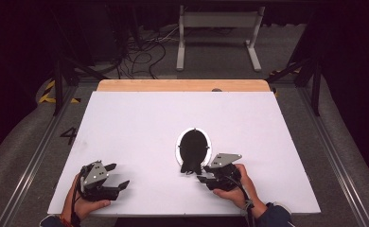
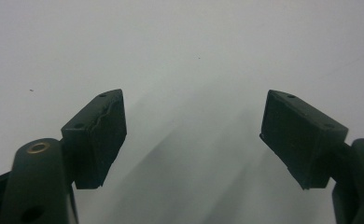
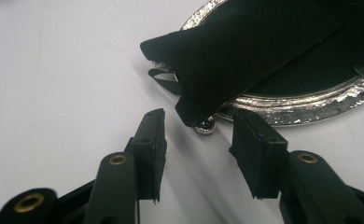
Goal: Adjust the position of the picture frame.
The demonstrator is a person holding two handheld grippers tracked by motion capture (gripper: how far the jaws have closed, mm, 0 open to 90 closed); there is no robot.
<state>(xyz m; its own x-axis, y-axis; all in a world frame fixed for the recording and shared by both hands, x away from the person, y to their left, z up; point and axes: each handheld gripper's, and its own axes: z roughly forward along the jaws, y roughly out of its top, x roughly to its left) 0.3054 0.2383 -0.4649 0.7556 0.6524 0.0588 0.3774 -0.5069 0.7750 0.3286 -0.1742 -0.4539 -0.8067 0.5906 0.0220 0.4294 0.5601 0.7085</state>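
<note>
An oval picture frame point(image 1: 193, 150) lies face down near the middle of the white table point(image 1: 140, 123). It has a shiny silver rim point(image 3: 311, 105) and a black back. A black stand flap point(image 3: 245, 51) lifts off that back, with a small silver ball foot point(image 3: 205, 125) beneath its corner. My right gripper point(image 1: 201, 173) sits just in front of the frame's near end, open point(image 3: 196, 123). The flap's corner hangs just beyond its tips, and neither pad touches it. At the near left my left gripper point(image 1: 118, 175) rests low over bare table, jaws wide open point(image 2: 194, 100) with nothing between them.
A wooden strip point(image 1: 182, 85) runs along the table's far edge. Beyond it are the white legs of a stand point(image 1: 218, 35) and loose cables point(image 1: 144, 52) on the floor. Metal rails point(image 1: 334, 156) flank the table on both sides.
</note>
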